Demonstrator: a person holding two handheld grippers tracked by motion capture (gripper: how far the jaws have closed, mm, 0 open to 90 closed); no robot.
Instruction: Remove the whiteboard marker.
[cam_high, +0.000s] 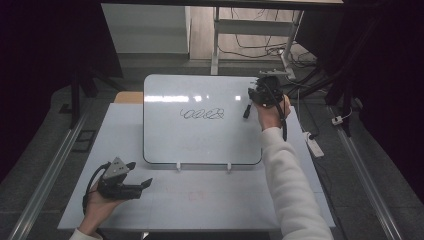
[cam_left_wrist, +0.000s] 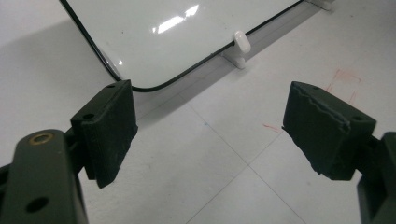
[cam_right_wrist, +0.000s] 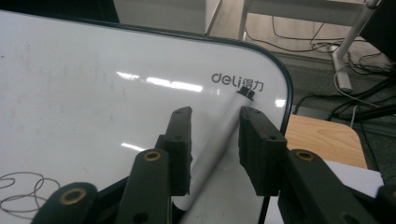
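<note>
Two jaws of my right gripper (cam_right_wrist: 215, 140) stand either side of the marker (cam_right_wrist: 219, 144) lying on the whiteboard (cam_high: 200, 145), not yet pinching it; next I'd squeeze, while my left gripper (cam_left_wrist: 210, 135) hangs open.

Your right arm wears a white sleeve (cam_high: 292, 185), with a white cuff just showing at the left wrist. Both grippers are black: the left gripper (cam_high: 140, 185) carries a grey three-cornered plate and a looping black cable, and the right gripper (cam_high: 252, 100) trails a black cable too. Brass-ringed screw holes sit behind ribbed black pads (cam_left_wrist: 112, 130).
</note>
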